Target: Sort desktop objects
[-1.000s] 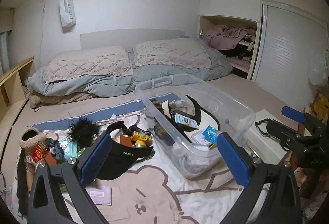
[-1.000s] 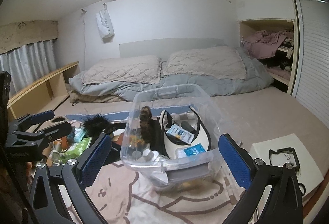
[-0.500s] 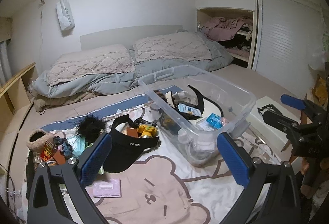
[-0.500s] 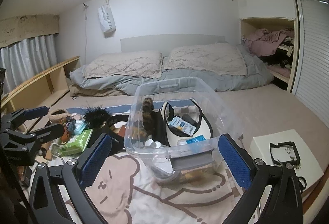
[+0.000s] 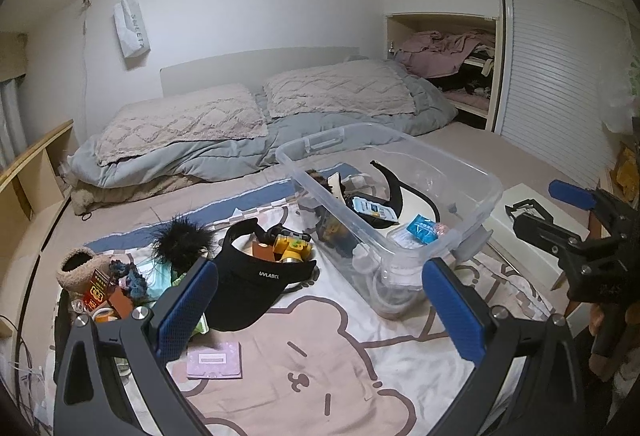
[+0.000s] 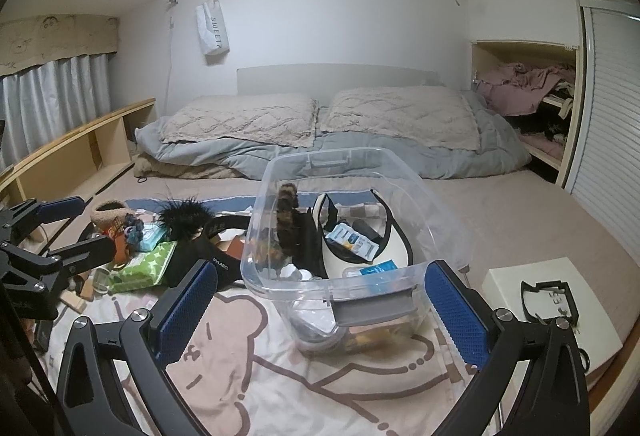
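Two pillows [image 5: 256, 107], one clear bin [image 5: 472, 195], two visors [image 5: 256, 276].

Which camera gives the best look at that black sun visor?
The left wrist view: the black visor lies open, brim and logo plain. In the right wrist view, the clear bin and other clutter cover much of it.

two quilted pillows [image 6: 320, 119] rest on a grey duvet [image 6: 360, 155] at the bed's head; a white bag [image 6: 212, 29] hangs on the wall, grey curtains [image 6: 52, 99] left, pink laundry [image 6: 524, 83] heaped in the alcove.
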Available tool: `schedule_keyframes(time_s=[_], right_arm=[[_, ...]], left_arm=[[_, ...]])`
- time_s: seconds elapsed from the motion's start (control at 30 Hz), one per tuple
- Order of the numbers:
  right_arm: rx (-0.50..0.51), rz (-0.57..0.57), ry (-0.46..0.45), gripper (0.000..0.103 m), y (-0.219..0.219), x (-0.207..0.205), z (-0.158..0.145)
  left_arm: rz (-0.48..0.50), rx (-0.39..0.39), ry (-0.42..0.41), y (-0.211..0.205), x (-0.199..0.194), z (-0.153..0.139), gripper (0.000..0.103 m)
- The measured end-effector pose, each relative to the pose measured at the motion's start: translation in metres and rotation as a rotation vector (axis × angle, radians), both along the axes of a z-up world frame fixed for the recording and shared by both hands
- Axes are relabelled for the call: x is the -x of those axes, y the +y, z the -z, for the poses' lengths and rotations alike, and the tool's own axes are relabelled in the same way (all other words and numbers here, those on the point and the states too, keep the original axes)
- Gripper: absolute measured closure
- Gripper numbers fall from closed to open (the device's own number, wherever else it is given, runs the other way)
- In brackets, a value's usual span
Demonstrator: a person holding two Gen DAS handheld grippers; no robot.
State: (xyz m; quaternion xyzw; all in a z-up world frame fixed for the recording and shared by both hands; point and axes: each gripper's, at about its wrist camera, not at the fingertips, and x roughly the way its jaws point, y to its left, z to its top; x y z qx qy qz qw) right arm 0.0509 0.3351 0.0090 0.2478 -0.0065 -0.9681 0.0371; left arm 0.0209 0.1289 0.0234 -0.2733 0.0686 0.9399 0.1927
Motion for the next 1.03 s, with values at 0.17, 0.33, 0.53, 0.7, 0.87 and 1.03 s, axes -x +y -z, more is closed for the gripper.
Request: schedule_keyframes(time_s=[0.17,0.33,0.53,0.7,0.87,1.03], right_arm=[[0.006,-0.008,-0.004,0.000,0.0012,-0.0006,-0.0006],[0.005,-0.014,-0.010,0.000,0.0014,0.0007,0.0000],[0.002,-0.024,-0.009,0.000,0.0005,-0.0008,0.0007],[-0.001,-0.027,-0.010,0.000,-0.0004,-0.0006,0.0011],[0.001,-0.030,-0.012,0.000,-0.0008,-0.0009,0.0013],[0.002,-0.027,-0.010,0.000,-0.0008,-0.0011,0.0013]], left_arm=[[-0.003,-0.005,-0.007,-0.0012,0.0028,0.0004,0.000],[-0.002,-0.006,-0.008,-0.0010,0.0034,0.0005,0.000],[0.000,-0.001,-0.007,0.0002,0.0047,0.0016,0.000],[-0.003,0.003,-0.007,0.0017,0.0047,0.0024,0.000],[0.002,0.001,-0.002,0.0024,0.0041,0.0034,0.000],[0.003,-0.004,-0.005,0.0023,0.0036,0.0049,0.000]])
